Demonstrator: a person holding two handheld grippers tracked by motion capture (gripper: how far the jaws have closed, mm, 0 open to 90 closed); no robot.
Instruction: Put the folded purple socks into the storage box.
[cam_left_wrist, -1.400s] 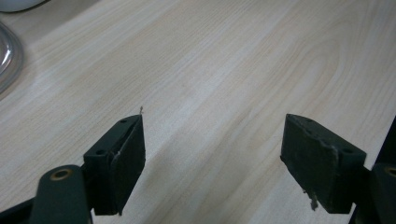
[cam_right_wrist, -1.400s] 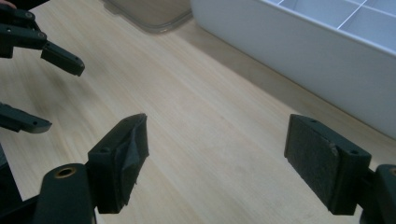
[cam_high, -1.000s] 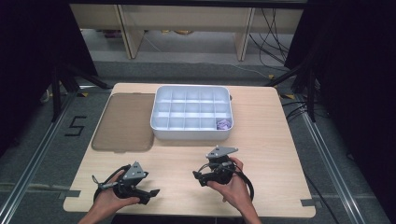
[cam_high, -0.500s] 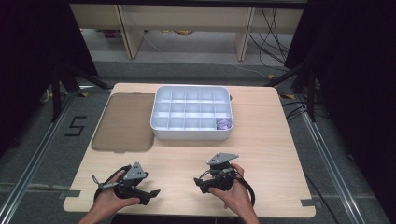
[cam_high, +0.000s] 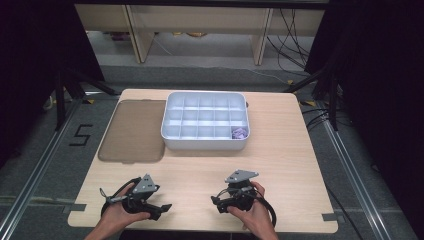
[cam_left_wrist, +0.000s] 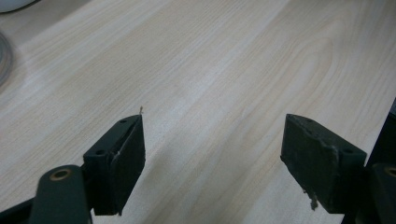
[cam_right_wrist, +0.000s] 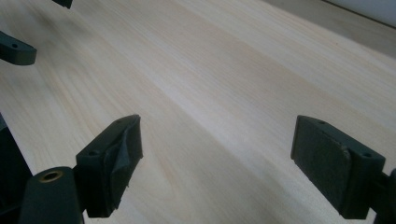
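Your right gripper (cam_right_wrist: 217, 163) has its two black jaws spread wide, and they have just been opening, with nothing between them but bare wood. Your left gripper (cam_left_wrist: 212, 163) also has its jaws wide apart over bare wood, and they grip nothing.

In the high view, your right gripper (cam_high: 220, 204) sits low over the near edge of the table (cam_high: 280, 165), right of centre, held in your right hand (cam_high: 252, 212), with its jaws pointing toward your left. Your left gripper (cam_high: 162, 209) sits near the front left corner, held in your left hand (cam_high: 117, 217), with its jaws pointing toward your right. The two grippers face each other and are well apart, with an open stretch of light wood between them.

Farther out, at the middle of the table toward the far edge, stands a white compartment tray (cam_high: 205, 142), divided into a grid of small cells. A small purple item (cam_high: 239, 133) lies in the cell at the near right corner of the tray; what it is cannot be told. Just beside the tray on its left lies a flat brown lid (cam_high: 132, 130), touching or nearly touching the tray's side. Both are well apart from your grippers.
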